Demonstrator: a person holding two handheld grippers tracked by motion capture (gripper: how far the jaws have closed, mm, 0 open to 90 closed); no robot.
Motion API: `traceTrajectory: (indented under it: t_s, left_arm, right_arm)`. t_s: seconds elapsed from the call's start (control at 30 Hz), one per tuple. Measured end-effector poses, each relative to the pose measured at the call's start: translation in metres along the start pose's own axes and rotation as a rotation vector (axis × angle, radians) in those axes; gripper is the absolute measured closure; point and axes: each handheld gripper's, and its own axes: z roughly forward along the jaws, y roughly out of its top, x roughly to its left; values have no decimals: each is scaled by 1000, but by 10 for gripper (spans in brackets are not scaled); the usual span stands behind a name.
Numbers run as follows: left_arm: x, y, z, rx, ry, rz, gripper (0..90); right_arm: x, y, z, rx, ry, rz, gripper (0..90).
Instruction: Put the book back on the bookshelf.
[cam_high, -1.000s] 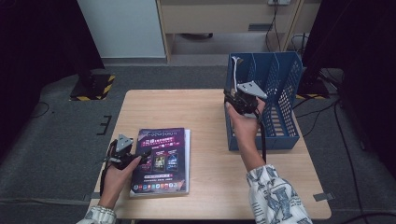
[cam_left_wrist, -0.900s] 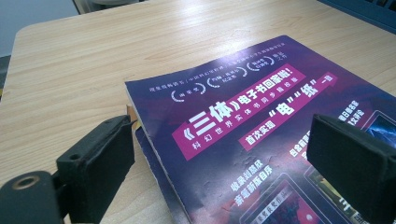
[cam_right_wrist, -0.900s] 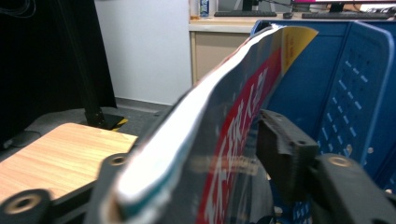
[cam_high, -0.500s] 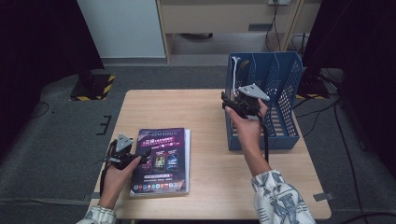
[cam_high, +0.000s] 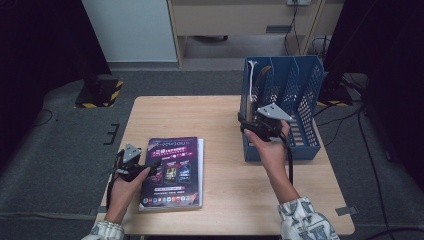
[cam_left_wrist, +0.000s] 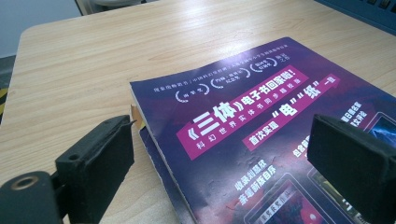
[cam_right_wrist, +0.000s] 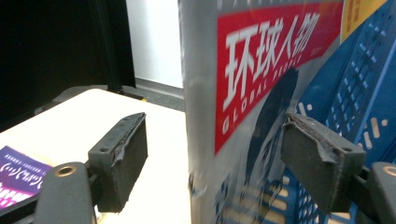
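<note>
One magazine (cam_right_wrist: 261, 93) already stands in the blue rack (cam_high: 305, 105); the right gripper (cam_high: 250, 131) has just been opening, its jaws clear on either side of it. The purple book (cam_high: 172, 172) lies flat on the table (cam_high: 200, 115), the left gripper (cam_left_wrist: 224, 154) wide open astride its edge, not yet gripping

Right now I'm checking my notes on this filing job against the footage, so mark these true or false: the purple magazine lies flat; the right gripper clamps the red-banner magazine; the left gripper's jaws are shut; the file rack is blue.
1. The purple magazine lies flat on the table. True.
2. The right gripper clamps the red-banner magazine. False: its jaws have just been opening and stand clear on either side of it.
3. The left gripper has shut jaws. False: they are open, straddling the purple magazine's edge.
4. The file rack is blue. True.
</note>
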Motion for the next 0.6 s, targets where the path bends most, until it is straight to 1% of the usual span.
traceTrajectory:
  t_s: [0.07,0.1,0.17,0.27,0.3,0.4,0.47,0.53,0.6]
  left_arm:
    - [0,0,-1,-4,0,3,70]
    - [0,0,-1,-6,-1,2,70]
    - [0,0,0,-6,-4,1,70]
    - [0,-1,-1,-6,-6,-1,69]
    - [0,-1,-1,-8,-7,-3,69]
    - [0,0,-1,-11,-6,-3,70]
    - [1,-1,-2,-10,-5,-1,69]
    - [1,-1,-2,-10,-4,-4,70]
    - [1,-1,-3,-10,-4,-5,70]
  right_arm:
    - [0,-2,-1,3,5,2,220]
    - [1,-7,-4,14,18,11,211]
    - [2,-9,-5,10,19,11,211]
    - [4,-16,-8,22,29,-12,199]
    - [6,-19,-9,35,37,-22,192]
    - [6,-20,-12,42,47,-17,189]
    - [8,-23,-16,43,50,-28,188]
    - [8,-27,-20,44,44,-39,189]
    - [9,-34,-25,48,41,-39,195]
